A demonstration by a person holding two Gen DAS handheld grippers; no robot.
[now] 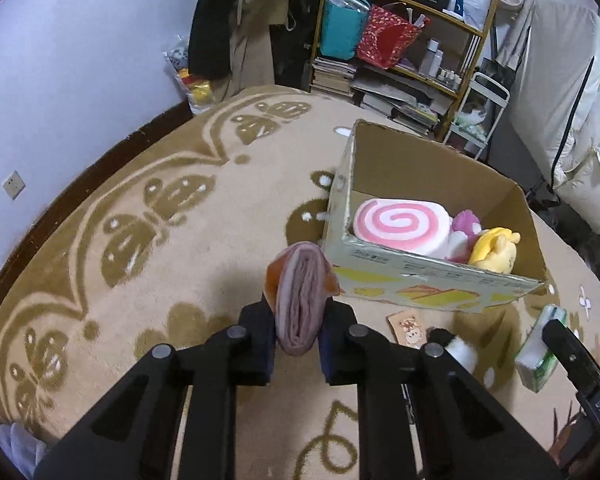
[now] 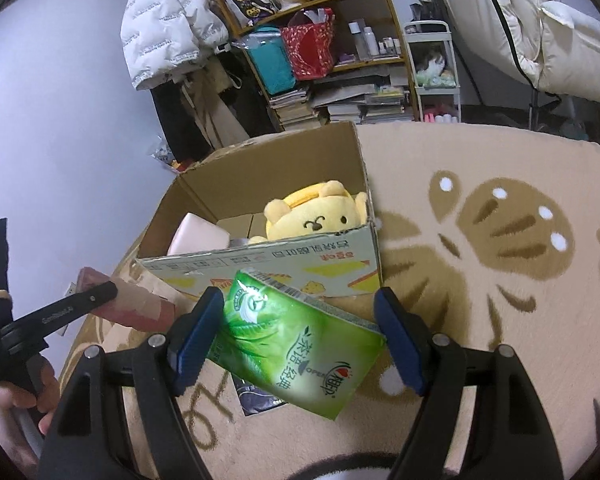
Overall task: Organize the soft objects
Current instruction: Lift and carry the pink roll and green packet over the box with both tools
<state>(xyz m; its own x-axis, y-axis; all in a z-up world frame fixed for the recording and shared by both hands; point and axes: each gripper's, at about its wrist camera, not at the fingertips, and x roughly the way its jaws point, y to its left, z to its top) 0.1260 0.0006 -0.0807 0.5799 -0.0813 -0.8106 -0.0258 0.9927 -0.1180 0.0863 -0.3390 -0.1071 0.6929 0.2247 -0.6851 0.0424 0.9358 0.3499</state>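
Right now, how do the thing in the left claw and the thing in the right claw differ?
The folded pink cloth is plain and soft-edged; the green tissue pack is glossy and printed. The left claw pinches the cloth narrowly; the right claw spans the wider pack. Both are held in front of the cardboard box.

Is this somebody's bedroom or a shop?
Probably a bedroom or storage room at home, not a shop. There's a cluttered shelf of books and bottles, a puffy coat hanging up, and a patterned blanket under a box of plush toys.
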